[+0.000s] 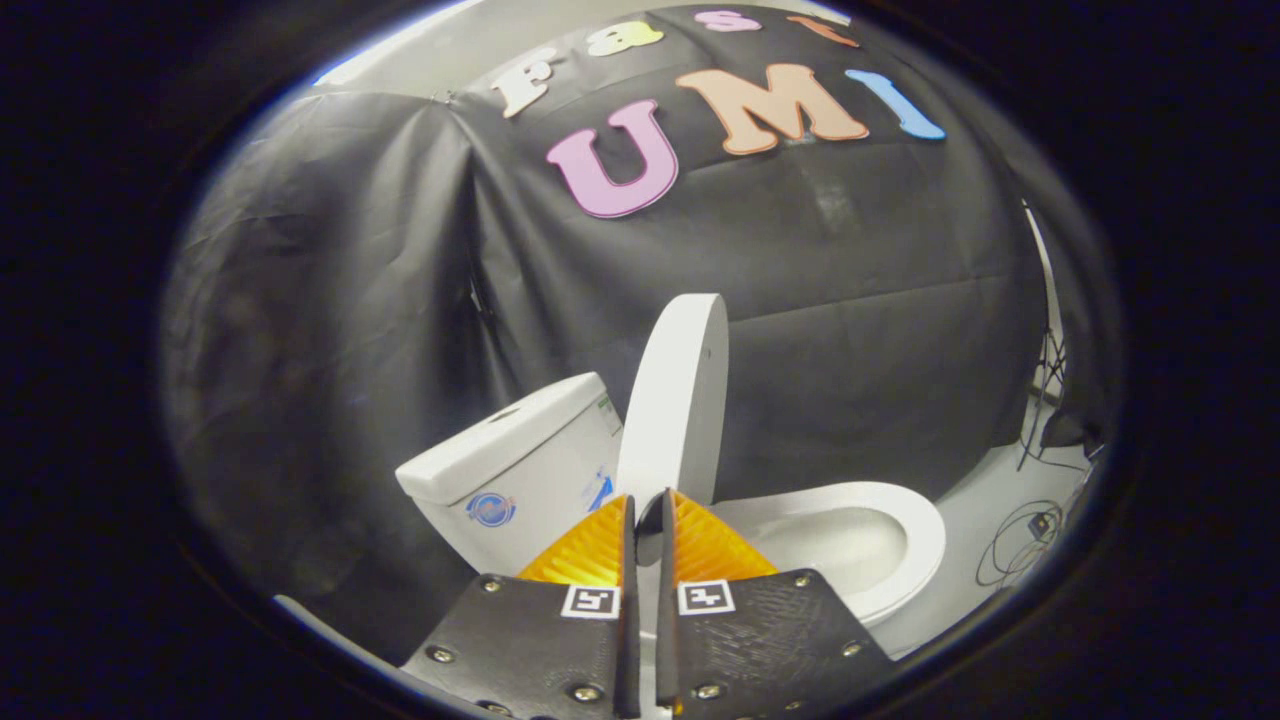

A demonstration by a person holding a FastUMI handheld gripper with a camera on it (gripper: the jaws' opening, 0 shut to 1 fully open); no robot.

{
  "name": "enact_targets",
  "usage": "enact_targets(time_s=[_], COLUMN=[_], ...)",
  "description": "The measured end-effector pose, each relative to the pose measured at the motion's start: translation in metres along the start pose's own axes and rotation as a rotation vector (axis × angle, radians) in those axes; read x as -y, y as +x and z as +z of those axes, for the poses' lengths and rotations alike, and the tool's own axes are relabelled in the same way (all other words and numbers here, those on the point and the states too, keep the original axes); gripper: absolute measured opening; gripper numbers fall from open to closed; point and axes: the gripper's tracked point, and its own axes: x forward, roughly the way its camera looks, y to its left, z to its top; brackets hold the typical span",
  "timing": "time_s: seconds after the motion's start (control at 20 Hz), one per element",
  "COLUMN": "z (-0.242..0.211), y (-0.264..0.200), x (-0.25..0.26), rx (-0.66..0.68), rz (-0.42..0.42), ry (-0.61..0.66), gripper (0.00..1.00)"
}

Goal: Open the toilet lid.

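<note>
White plastic, the toilet lid (672,400) stands raised nearly upright at the centre of the frame, its thin edge facing the camera and its top rim clear against the black cloth wall (860,330). The gripper (648,510) sits at bottom centre with its fingers nearly closed, a narrow slit between them, the tips just before the lid's lower edge; contact cannot be told. Left of the lid is the tank (520,450); right of it the seat ring (900,520) and bowl lie open, with cables (1020,545) on the floor beyond.
</note>
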Motion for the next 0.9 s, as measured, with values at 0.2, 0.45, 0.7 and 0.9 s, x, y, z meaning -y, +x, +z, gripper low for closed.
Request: enact_targets(time_s=[0.2,0.45,0.7,0.9], z=[-0.001,-0.002,-0.003,-0.01], y=[0.003,0.014,0.025,0.037], x=[-0.021,-0.05,-0.079,-0.104], rx=[-0.001,0.001,0.003,0.01], rz=[0.024,0.073,0.106,0.128], ry=[-0.032,-0.036,-0.044,-0.032], gripper=[0.07,0.07,0.07,0.07])
